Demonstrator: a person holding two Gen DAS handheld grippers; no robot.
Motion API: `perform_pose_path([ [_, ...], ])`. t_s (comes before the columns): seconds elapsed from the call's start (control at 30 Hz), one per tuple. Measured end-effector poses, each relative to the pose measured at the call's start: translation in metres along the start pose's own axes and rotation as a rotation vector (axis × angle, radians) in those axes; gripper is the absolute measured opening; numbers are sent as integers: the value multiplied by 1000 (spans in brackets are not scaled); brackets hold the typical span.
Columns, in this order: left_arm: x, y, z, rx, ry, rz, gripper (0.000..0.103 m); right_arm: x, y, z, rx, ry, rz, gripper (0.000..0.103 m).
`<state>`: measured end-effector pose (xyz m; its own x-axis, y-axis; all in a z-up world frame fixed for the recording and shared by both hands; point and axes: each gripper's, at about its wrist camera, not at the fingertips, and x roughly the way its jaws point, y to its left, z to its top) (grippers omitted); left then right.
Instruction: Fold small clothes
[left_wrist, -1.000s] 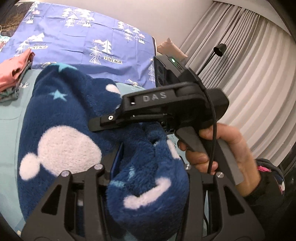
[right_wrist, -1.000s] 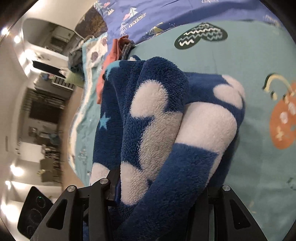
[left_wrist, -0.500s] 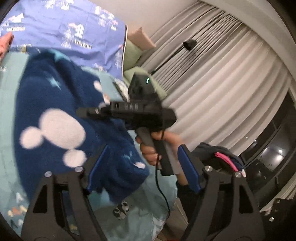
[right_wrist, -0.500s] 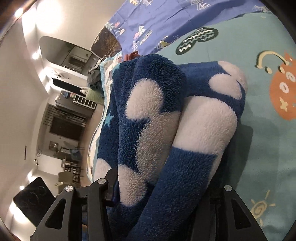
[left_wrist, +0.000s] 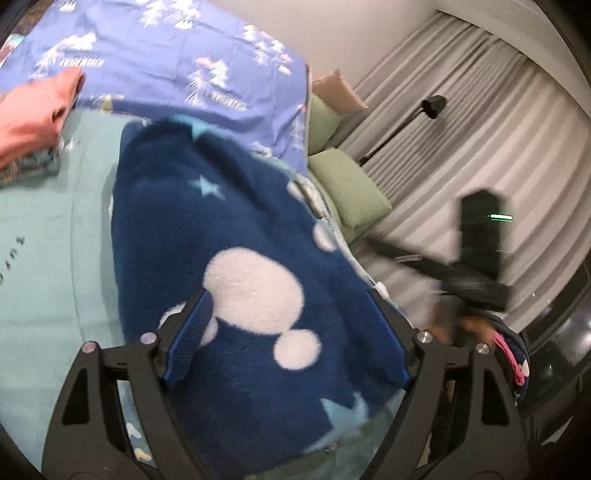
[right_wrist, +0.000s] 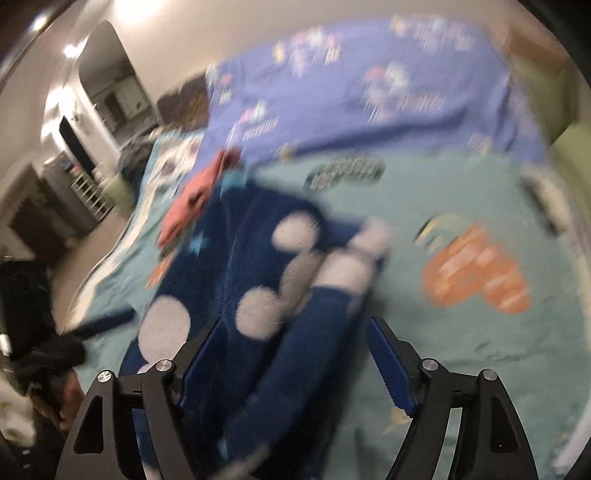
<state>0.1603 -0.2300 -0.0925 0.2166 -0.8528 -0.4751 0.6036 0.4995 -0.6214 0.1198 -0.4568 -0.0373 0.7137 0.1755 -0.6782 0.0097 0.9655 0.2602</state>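
Since the fleece (left_wrist: 229, 236) lies folded on the teal sheet (left_wrist: 44, 258) beside the pink pile (left_wrist: 33, 114), the fold is judged done and the release in hand. Next, another garment must be fetched (none is seen loose). Both the left gripper (left_wrist: 291, 354) and the right gripper (right_wrist: 291, 365) are spread wide, nothing clamped; the fleece lies between the 2 fingers of each, contact unclear.

Both views are lit by warm indoor light, fairly dim, with glaring ceiling lamps (right_wrist: 127, 7) at the top left of the right wrist view. That view is heavily motion-blurred, smearing the bedspread (right_wrist: 461, 192) prints. The left wrist view is sharper, though the right gripper (left_wrist: 476, 266) is smeared. Fisheye bending curves the curtains (left_wrist: 480, 129), and both pictures have dark corners.
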Motion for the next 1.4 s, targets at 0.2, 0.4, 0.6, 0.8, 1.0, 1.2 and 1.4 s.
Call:
perform_pose_path([
  [0.2,11,0,-4,-4,-5,-21,82,-12,59,-25,-256,45,178,78],
  [0.4,9,6,-7,-29,1,-59,82,16,56,-73,-345,138,14,72],
  [0.6,17,2,-14,6,15,-55,82,34,15,-107,-206,177,73,70],
  [0.8,21,-11,-15,70,8,21,82,4,10,-92,-150,125,91,70],
  [1.0,20,-6,-14,44,5,-3,82,-38,21,-59,-115,-56,223,35],
  [1.2,17,5,-13,-6,19,-68,82,19,36,-77,-171,109,231,11],
  [1.4,18,7,-16,-27,4,-65,81,32,8,-92,-77,117,259,3],
])
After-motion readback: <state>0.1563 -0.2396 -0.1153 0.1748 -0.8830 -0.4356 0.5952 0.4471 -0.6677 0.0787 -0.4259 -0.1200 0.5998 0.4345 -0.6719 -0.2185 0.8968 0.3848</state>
